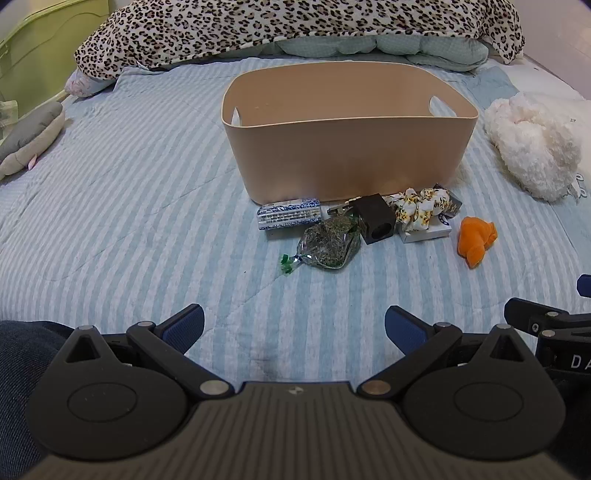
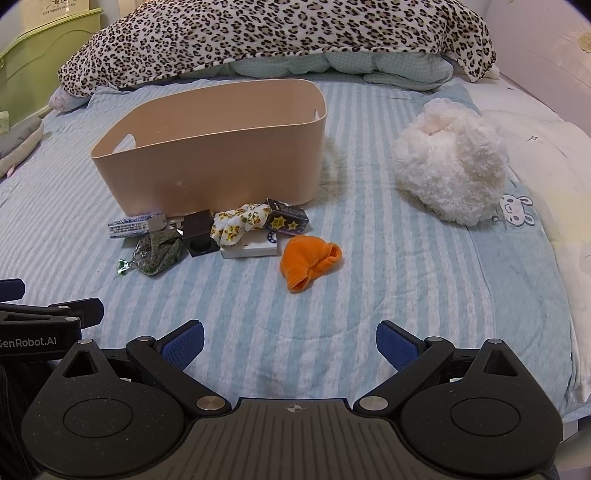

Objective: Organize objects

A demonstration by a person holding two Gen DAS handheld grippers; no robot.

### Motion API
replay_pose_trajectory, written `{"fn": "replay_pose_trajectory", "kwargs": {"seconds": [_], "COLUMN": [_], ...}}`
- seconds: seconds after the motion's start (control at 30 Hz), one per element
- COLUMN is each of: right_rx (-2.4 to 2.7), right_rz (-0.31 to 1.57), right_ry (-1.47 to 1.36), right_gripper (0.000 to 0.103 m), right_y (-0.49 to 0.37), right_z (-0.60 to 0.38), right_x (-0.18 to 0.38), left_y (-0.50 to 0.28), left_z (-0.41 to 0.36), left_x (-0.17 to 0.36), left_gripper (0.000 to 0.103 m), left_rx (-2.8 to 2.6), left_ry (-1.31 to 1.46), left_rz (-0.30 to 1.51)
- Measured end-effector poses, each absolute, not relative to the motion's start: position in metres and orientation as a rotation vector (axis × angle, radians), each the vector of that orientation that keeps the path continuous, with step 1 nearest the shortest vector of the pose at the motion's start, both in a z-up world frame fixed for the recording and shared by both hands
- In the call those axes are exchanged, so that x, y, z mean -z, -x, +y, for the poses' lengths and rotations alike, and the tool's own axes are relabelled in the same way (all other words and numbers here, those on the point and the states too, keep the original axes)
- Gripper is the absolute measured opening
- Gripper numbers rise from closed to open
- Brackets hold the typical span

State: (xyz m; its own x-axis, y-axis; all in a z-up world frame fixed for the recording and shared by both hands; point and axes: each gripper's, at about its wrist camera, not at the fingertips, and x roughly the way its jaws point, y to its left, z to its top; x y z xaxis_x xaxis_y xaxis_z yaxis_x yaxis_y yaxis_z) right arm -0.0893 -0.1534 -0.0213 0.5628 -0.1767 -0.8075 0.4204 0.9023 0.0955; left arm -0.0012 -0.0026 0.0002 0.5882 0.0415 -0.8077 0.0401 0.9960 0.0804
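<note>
A beige plastic bin (image 1: 347, 155) (image 2: 214, 155) stands on the striped bed. In front of it lie a blue-and-white packet (image 1: 288, 214) (image 2: 127, 226), a clear bag of dried herbs (image 1: 328, 243) (image 2: 157, 253), a dark wooden block with a hole (image 1: 375, 219) (image 2: 199, 232), a floral scrunchie (image 1: 421, 206) (image 2: 238, 223) on a white box (image 2: 249, 249), a small dark starred box (image 2: 288, 218) and an orange cloth (image 1: 476, 240) (image 2: 308, 264). My left gripper (image 1: 293, 325) and right gripper (image 2: 290, 339) are open and empty, low over the bed, short of the pile.
A fluffy white plush (image 1: 535, 147) (image 2: 450, 166) lies to the right. A leopard-print blanket (image 1: 295, 26) (image 2: 277, 37) is heaped behind the bin. A grey cushion (image 1: 29, 136) and green furniture (image 2: 37, 51) are at the left.
</note>
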Motion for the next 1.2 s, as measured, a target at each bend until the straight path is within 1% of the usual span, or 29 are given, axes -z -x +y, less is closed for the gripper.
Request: {"fn": "replay_pose_trajectory", "kwargs": {"seconds": [1.0, 1.03, 1.2], "right_rx": [0.362, 0.364, 0.373], "right_rz": [0.920, 0.920, 0.914], "right_ry": [-0.279, -0.278, -0.283], "right_gripper": [0.101, 0.101, 0.101], "right_y": [0.0813, 0.0812, 0.0812], "right_z": [-0.1543, -0.1545, -0.1577], "right_x": [0.0237, 0.0235, 0.0227], "left_y": [-0.0027, -0.0032, -0.0062], "left_z": [0.0004, 0.0001, -0.0022], "left_x": [0.0016, 0.0012, 0.0031], "left_gripper": [0.103, 0.103, 0.103], "left_rx": [0.006, 0.233, 0.238], "left_ry": [-0.098, -0.245, -0.247], "left_rz": [0.938, 0.914, 0.921]}}
